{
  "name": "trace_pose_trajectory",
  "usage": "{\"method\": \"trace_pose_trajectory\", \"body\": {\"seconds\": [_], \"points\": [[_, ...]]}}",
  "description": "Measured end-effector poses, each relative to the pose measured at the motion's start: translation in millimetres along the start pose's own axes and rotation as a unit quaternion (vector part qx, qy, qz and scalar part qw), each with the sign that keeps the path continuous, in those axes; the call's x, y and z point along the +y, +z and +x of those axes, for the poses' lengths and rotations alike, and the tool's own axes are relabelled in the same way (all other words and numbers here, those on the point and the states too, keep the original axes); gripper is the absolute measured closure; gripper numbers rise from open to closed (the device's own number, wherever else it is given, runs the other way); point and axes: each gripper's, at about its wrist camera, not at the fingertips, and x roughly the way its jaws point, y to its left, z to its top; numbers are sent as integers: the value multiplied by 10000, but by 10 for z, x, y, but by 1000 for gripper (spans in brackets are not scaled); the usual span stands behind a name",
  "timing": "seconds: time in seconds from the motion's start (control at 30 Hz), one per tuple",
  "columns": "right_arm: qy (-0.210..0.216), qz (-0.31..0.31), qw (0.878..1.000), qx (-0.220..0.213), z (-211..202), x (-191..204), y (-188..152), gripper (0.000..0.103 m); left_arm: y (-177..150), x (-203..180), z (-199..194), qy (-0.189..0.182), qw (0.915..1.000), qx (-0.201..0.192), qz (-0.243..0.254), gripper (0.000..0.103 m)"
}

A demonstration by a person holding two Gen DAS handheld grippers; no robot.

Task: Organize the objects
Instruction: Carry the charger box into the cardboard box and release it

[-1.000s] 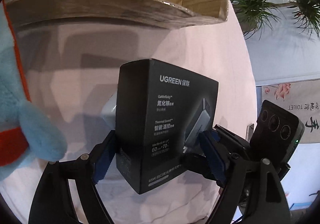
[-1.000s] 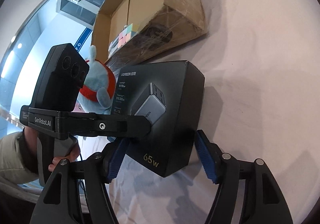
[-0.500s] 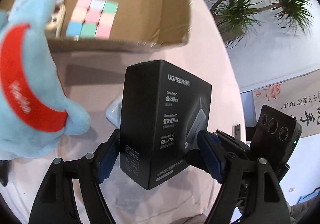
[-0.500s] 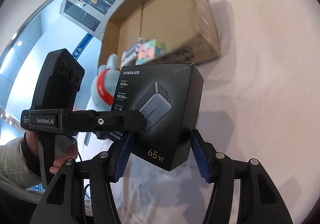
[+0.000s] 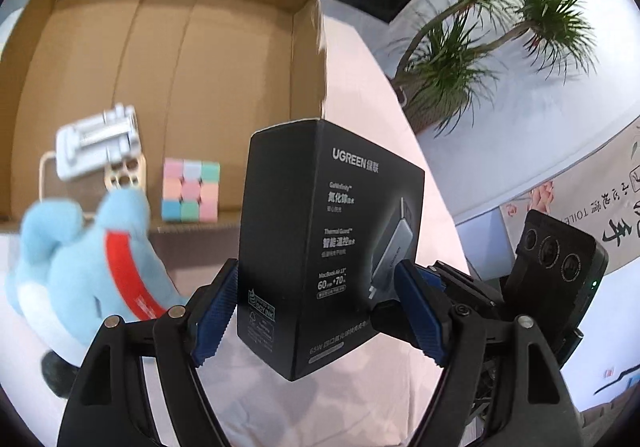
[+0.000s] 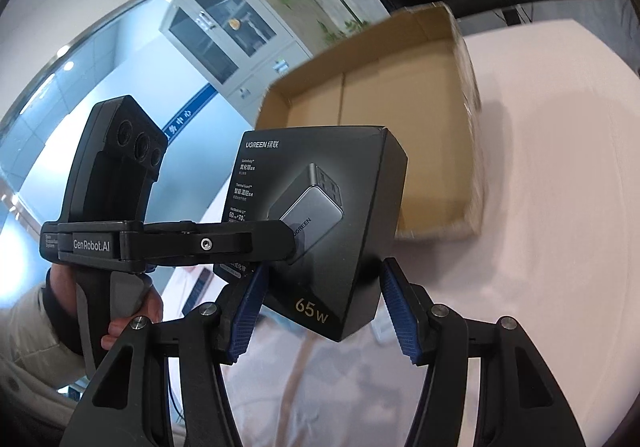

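A black UGREEN charger box [image 5: 320, 247] hangs in the air, gripped from two sides. My left gripper [image 5: 316, 311] is shut on it. My right gripper [image 6: 324, 311] is shut on the same box [image 6: 320, 223], its blue pads against the box's lower sides. The left gripper's finger [image 6: 240, 243] crosses the box's front in the right wrist view. The open cardboard box [image 5: 168, 59] lies behind and below, holding a pastel cube [image 5: 190, 191] and a white device [image 5: 98, 139].
A blue plush toy with a red band [image 5: 92, 267] stands on the pink tabletop [image 5: 372, 95] in front of the cardboard box [image 6: 400, 95]. The box's right half shows bare cardboard. Potted plants [image 5: 492, 31] and a cabinet [image 6: 232, 31] stand beyond the table.
Both grippers have lifted the charger box up from the table. The view now looks down into the cardboard box, and the plush toy sits lower in the left wrist view.
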Motion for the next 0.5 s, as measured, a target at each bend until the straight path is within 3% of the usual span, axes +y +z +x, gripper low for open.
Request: {"method": "trace_pose_trajectory", "body": {"seconds": [0.5], "points": [[-124,-440,9986,-280,246,166,708,46,733,138,19,42,9989,-476,1,26]]}}
